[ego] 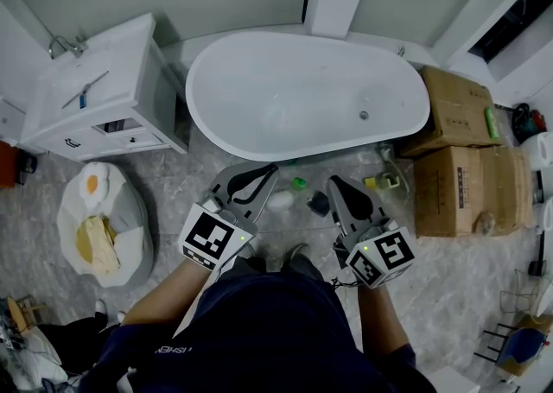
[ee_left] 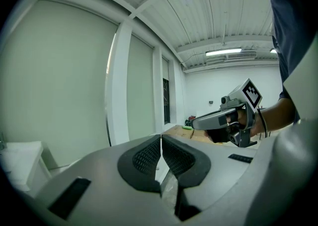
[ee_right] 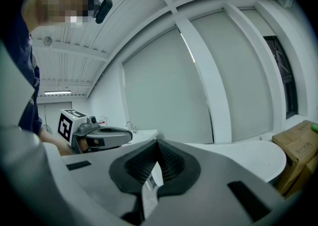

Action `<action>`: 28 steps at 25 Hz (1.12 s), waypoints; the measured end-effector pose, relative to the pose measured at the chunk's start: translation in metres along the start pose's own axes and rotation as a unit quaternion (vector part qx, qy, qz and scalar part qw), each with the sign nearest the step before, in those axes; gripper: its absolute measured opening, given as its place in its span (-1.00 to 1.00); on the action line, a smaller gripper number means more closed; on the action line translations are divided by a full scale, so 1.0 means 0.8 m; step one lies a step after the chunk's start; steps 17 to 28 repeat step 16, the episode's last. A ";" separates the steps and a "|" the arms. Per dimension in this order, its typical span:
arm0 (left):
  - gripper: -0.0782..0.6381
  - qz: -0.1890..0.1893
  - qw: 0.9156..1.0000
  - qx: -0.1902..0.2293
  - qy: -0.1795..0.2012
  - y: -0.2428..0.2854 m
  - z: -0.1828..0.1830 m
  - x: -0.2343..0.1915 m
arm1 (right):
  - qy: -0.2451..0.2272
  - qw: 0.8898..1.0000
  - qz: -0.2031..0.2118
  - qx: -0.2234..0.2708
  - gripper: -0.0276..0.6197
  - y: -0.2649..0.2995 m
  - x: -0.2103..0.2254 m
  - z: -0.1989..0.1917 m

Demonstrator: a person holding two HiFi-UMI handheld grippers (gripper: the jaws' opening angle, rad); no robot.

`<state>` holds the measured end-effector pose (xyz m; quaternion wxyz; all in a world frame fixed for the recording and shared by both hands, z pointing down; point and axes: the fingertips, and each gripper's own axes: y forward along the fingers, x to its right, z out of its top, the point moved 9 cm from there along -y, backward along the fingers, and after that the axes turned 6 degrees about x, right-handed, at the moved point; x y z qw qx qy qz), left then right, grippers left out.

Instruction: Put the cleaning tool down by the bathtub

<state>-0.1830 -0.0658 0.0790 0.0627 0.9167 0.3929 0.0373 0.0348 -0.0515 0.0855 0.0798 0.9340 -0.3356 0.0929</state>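
Too small — floor clutter [ego: 299, 182] beside bathtub [ego: 226, 80]

The person holds both grippers out in front at about waist height, forearms bare, the left forearm [ego: 162, 298] and the right forearm [ego: 381, 320] reaching forward from the dark sleeves; the left gripper [ego: 266, 170] and the right gripper [ego: 335, 184] sit side by side, near each other but apart, each tipped a little below level. Both sets of jaws are closed, ribbed pads meeting face to face; each marker cube faces upward.
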 end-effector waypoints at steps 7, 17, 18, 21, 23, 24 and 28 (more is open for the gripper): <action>-0.68 0.000 1.000 -0.001 -0.004 0.001 -0.002 0.004 | 0.002 1.000 0.003 -0.004 -0.91 -0.001 0.000 -0.003; -0.68 0.002 1.000 0.005 -0.008 0.005 -0.004 0.001 | -0.001 1.000 0.000 -0.008 -0.91 0.001 0.003 -0.006; -0.68 0.002 1.000 0.005 -0.008 0.005 -0.004 0.001 | -0.001 1.000 0.000 -0.008 -0.91 0.001 0.003 -0.006; -0.68 0.002 1.000 0.005 -0.008 0.005 -0.004 0.001 | -0.001 1.000 0.000 -0.008 -0.91 0.001 0.003 -0.006; -0.68 0.002 1.000 0.005 -0.008 0.005 -0.004 0.001 | -0.001 1.000 0.000 -0.008 -0.91 0.001 0.003 -0.006; -0.68 0.002 1.000 0.005 -0.008 0.005 -0.004 0.001 | -0.001 1.000 0.000 -0.008 -0.91 0.001 0.003 -0.006; -0.68 0.002 1.000 0.005 -0.008 0.005 -0.004 0.001 | -0.001 1.000 0.000 -0.008 -0.91 0.001 0.003 -0.006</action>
